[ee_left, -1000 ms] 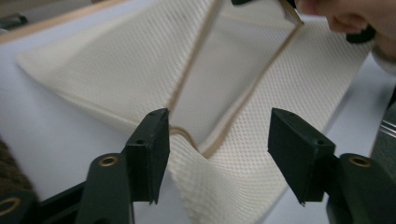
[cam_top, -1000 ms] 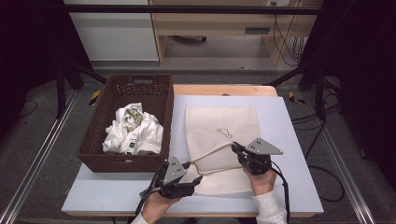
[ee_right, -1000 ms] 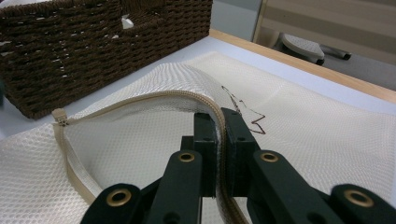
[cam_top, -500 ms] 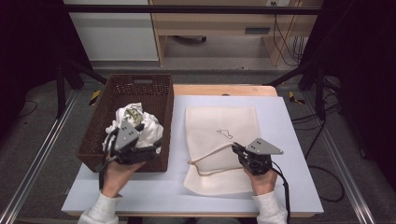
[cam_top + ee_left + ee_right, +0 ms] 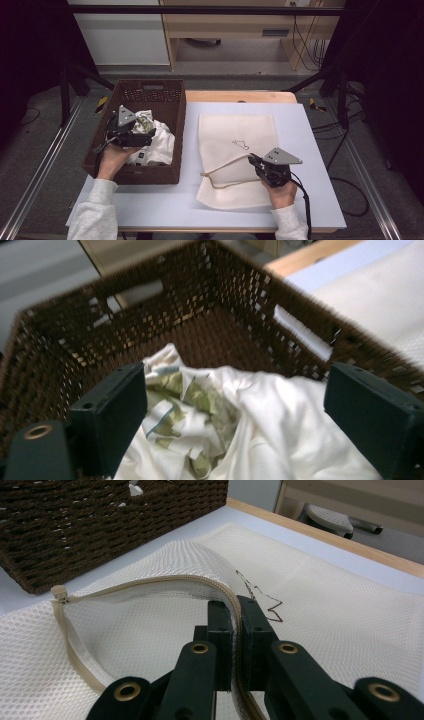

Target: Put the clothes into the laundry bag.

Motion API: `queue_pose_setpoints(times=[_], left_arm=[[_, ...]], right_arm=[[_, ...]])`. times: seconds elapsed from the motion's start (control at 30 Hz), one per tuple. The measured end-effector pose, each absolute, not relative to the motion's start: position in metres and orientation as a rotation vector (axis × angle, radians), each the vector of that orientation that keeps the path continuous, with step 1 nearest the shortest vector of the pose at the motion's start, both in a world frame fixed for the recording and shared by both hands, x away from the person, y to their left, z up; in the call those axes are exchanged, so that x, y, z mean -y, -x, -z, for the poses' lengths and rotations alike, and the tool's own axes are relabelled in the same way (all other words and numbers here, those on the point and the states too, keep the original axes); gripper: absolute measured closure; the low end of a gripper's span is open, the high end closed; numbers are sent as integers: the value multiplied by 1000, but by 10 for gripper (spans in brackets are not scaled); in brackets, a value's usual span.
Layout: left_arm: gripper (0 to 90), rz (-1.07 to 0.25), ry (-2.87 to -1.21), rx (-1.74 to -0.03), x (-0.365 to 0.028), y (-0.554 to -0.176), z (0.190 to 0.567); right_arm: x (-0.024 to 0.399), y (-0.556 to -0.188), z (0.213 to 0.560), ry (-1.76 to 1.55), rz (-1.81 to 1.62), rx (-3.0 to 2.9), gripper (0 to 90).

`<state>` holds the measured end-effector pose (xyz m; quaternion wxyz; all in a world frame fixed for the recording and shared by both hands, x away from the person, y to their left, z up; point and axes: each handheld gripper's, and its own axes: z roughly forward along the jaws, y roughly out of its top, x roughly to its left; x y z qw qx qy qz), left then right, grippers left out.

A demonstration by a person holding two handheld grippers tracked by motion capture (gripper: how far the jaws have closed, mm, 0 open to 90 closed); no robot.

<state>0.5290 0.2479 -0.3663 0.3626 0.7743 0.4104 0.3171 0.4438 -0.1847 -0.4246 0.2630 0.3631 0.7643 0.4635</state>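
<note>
1. One table [image 5: 310, 150], pale top with a wood strip along its far edge, carries everything; the person's sleeves and hands come in from the near side.
2. Basket [image 5: 175, 125], dark brown wicker, sits on the table's left part, just beside the bag, not touching it in the high view.
3. Bag [image 5: 240, 130], cream mesh, lies flat at mid-table right of the basket. A small dark squiggle is printed on its upper face. Its zipped edge [image 5: 150, 582] is lifted into an arch at the near left side, so the mouth gapes.
4. Clothes [image 5: 280, 430], a white crumpled heap with a green-patterned piece in it, fill the basket's near half.
5. Left gripper [image 5: 235, 415] hangs over the basket, above the clothes. Jaws have just been opening and stand wide apart; cloth shows between and below them, the pads not pressing on it.
6. Right gripper [image 5: 235, 630] rests at the bag's near right corner. Jaws are together, clamped on the zipped edge, holding that rim up off the table.
</note>
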Motion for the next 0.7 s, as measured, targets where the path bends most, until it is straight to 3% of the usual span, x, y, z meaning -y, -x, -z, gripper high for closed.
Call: queue_pose_setpoints(times=[0.13, 0.2, 0.37, 0.7], left_arm=[[35, -816, -2048, -1129, -250, -541, 382], [108, -787, -2093, -1129, -250, -543, 387], [104, -764, -2186, -1089, -244, -542, 393], [5, -704, -2302, -1253, -244, -561, 412]], right_arm=[[185, -444, 425, -983, -1249, -2076, 858], [185, -444, 425, -982, -1248, -2077, 858], [185, -445, 426, -984, -1240, -2084, 858], [185, -446, 427, -992, -1232, -2100, 858]])
